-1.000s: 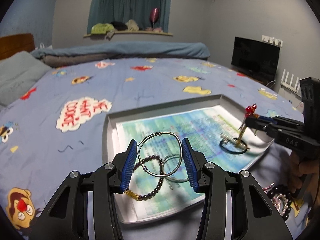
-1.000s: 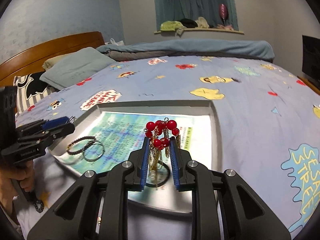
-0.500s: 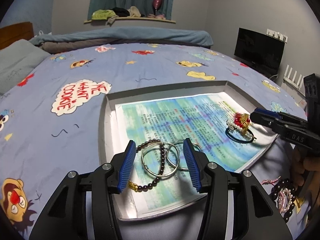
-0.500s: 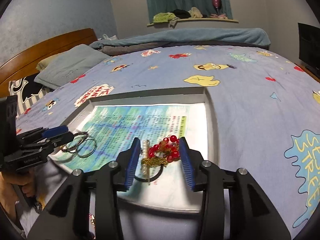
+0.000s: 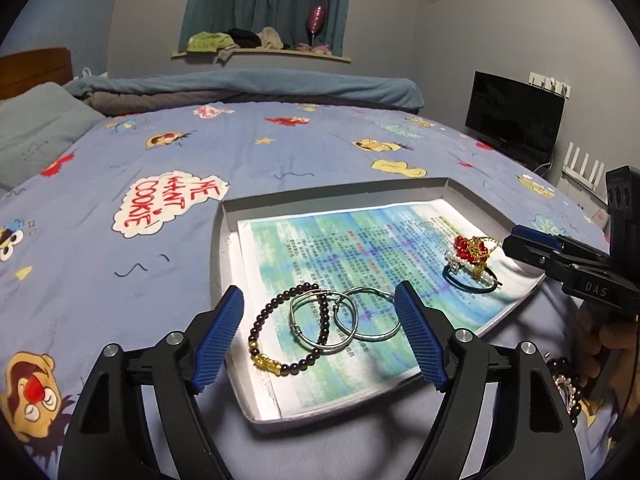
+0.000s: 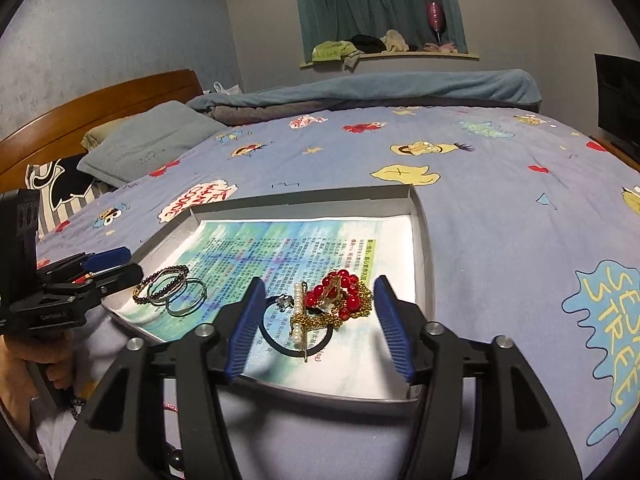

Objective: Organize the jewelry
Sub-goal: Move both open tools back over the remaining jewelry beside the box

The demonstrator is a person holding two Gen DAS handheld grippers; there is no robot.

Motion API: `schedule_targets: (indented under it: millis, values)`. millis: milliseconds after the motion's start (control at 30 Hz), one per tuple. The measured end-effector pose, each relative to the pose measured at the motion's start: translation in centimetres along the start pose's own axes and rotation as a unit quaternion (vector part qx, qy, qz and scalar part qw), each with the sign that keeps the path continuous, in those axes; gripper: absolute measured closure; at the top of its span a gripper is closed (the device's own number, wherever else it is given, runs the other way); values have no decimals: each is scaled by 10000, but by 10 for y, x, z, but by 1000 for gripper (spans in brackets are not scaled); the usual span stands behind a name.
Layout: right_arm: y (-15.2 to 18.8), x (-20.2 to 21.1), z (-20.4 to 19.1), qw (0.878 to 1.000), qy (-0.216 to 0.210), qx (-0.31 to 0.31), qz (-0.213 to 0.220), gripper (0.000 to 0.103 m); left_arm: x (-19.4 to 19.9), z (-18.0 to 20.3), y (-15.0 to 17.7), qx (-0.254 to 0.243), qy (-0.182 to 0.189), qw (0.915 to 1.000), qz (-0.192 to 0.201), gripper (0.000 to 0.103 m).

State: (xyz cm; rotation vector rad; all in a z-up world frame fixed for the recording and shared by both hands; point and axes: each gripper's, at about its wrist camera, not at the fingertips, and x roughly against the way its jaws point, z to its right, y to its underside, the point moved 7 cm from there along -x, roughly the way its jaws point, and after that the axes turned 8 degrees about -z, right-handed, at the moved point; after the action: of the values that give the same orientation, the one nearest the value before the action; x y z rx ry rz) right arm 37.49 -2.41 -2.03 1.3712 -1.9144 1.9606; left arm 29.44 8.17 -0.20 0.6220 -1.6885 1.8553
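A shallow grey tray point(image 5: 219, 256) lined with printed paper lies on the bed. A dark bead bracelet point(image 5: 276, 332) and two silver bangles point(image 5: 340, 320) lie in its near left corner. My left gripper point(image 5: 320, 336) is open and empty just in front of them. A red bead and gold chain piece point(image 6: 340, 296), a pearl hair clip point(image 6: 298, 312) and a black hair tie point(image 6: 280, 344) lie in a heap at the tray's right side. My right gripper point(image 6: 316, 328) is open around that heap and holds nothing. The tray also shows in the right wrist view point(image 6: 424, 240).
The blue cartoon-print bedspread point(image 5: 160, 160) surrounds the tray. More bead jewelry point(image 5: 568, 384) lies on the bed near the right hand. A pillow point(image 6: 148, 140) and wooden headboard point(image 6: 100, 100) are at the left. A TV point(image 5: 512, 120) stands at the right.
My right gripper let go of the red bead piece onto the tray and opened wide. My left gripper released the silver bangle, opened wider and drew back.
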Motion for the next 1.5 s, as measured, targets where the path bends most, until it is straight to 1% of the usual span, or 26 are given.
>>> schedule_targets:
  millis: [100,133,200,267,367,467,633,733,1000,1067,1267,1500]
  values:
    - [1,3,0,10000,57,-7,43,39,4,0,2,-22,-31,10000,31,23]
    - [2,4,0,9999,91,-2,57,36,5,0,2,-30,-45,10000,46,21]
    - [3,5,0,9999,135,18,93,33,9,-2,4,-10,-70,9999,90,19]
    - [3,8,-1,9997,195,45,150,24,13,-3,4,21,-65,9999,144,16]
    - [5,13,-3,9992,278,98,266,14,21,-6,5,26,-90,9997,231,15]
    - [6,19,-3,9989,283,102,363,9,29,-10,7,77,-98,9994,325,12]
    - [10,26,-3,9989,218,56,423,9,42,-13,11,90,-74,9991,407,11]
    - [14,30,-6,9990,149,80,418,9,49,-13,19,55,-83,9991,401,11]
    - [27,41,-15,9991,88,220,360,8,62,-9,47,-133,-94,9995,262,11]
    - [30,43,-17,9991,97,235,344,8,65,-10,56,-118,-94,9997,213,11]
    - [39,50,-21,9992,58,254,317,8,81,-9,84,-37,56,9999,123,11]
    - [48,58,-23,9994,-36,216,274,8,88,4,109,-308,29,9995,-32,12]
